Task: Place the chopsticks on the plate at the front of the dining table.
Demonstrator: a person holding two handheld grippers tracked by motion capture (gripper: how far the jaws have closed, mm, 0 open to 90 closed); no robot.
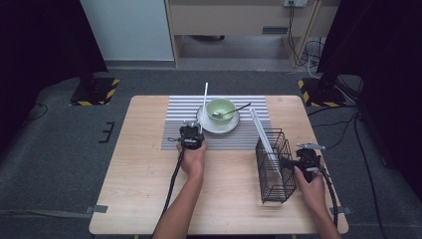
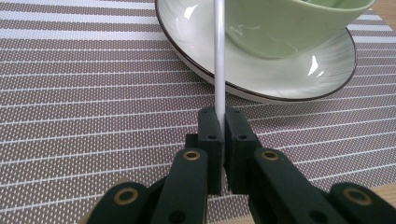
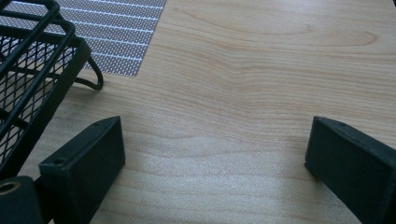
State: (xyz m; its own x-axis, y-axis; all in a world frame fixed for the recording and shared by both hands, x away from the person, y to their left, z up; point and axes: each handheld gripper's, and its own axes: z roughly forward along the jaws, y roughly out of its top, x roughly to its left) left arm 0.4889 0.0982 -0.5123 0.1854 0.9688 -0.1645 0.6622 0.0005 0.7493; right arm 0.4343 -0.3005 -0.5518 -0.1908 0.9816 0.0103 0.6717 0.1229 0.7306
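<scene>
A thin white stick (image 1: 204, 102) rises beside the white plate (image 1: 217, 126), and my left gripper (image 1: 197, 130) is shut on its lower end. In the left gripper view the stick (image 2: 219, 56) runs straight up from the pinched jaws of that gripper (image 2: 220, 116), in front of the plate (image 2: 261, 79) and the green bowl (image 2: 285, 23). The bowl (image 1: 220, 107) holds a dark spoon (image 1: 233, 111). More white sticks (image 1: 263, 135) lean in a black wire basket (image 1: 274, 167). Just right of the basket, my right gripper (image 1: 300, 157) is open, its jaws (image 3: 217, 135) wide apart over bare wood.
A grey striped placemat (image 1: 179, 117) lies under the plate at the back middle of the wooden table (image 1: 139, 174). The basket's edge (image 3: 32, 70) is close on the left in the right gripper view. Cables trail from both grippers toward the front edge.
</scene>
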